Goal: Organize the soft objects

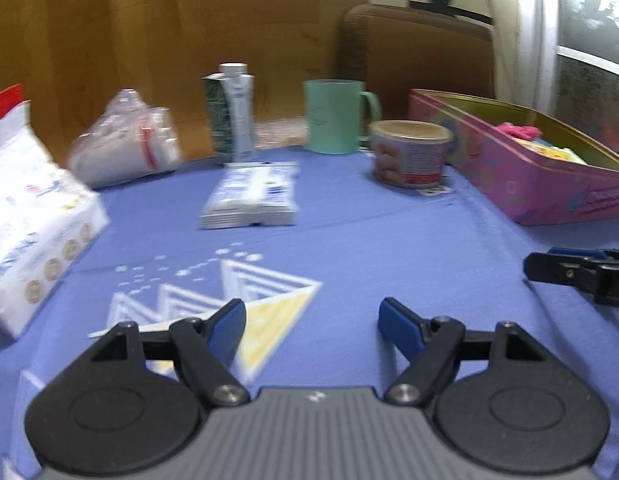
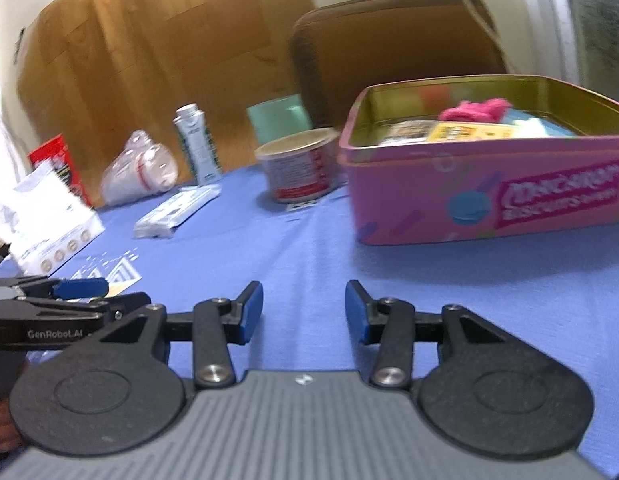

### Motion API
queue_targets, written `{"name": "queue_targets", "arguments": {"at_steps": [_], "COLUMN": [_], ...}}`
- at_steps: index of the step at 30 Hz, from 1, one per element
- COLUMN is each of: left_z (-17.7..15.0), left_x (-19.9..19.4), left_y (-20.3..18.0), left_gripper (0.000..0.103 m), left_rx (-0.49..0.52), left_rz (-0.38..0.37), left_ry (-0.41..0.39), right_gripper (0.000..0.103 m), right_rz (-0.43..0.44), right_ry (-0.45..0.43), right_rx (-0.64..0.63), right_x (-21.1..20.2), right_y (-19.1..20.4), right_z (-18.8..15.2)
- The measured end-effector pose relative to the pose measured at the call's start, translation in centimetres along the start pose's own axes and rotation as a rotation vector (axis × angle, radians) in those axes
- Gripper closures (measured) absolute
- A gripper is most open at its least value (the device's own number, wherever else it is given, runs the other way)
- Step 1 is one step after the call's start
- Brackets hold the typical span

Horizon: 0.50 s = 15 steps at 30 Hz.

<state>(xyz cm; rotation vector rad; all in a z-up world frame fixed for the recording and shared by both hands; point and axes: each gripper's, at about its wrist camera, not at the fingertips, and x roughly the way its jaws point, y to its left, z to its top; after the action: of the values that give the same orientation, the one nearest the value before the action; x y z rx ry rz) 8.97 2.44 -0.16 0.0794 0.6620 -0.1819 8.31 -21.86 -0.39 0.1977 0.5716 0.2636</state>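
Ahead of the left gripper [image 1: 311,320], a flat white wipes pack [image 1: 251,196] lies on the blue cloth [image 1: 349,248], crinkly and soft, its print too blurred to read. Jaws apart, blue pads gripping nothing. Off to its left, a bulky white tissue pack [image 1: 33,236] with round gold seals; beyond, a clear plastic bag [image 1: 125,144], a carton [image 1: 231,114], a green mug [image 1: 335,116], a squat can [image 1: 409,154]. The right gripper [image 2: 304,312] is released too, empty. Up to its right sits the pink tin [image 2: 485,196], lettered "MACARON", holding a fuzzy pink cloth [image 2: 475,110] and flat packets.
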Motion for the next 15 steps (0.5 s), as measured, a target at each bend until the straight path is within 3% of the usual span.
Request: {"name": "queue_targets", "arguments": {"at_steps": [4, 9, 15], "left_z": [-0.3, -0.9, -1.6], "left_x": [-0.4, -1.2, -2.1], "left_y": [2.5, 5.6, 8.3], "left_gripper": [0.027, 0.027, 0.027], "left_rx": [-0.036, -0.076, -0.185], "left_rz": [0.094, 0.133, 0.089], "left_ry": [0.002, -0.003, -0.030], "right_gripper": [0.054, 0.054, 0.054], "right_rz": [0.030, 0.080, 0.141], "right_ry": [0.018, 0.050, 0.097], "right_rx": [-0.054, -0.069, -0.131], "right_x": [1.0, 2.7, 5.4], "right_y": [1.6, 3.5, 6.7], "right_z": [0.6, 1.4, 2.4]}}
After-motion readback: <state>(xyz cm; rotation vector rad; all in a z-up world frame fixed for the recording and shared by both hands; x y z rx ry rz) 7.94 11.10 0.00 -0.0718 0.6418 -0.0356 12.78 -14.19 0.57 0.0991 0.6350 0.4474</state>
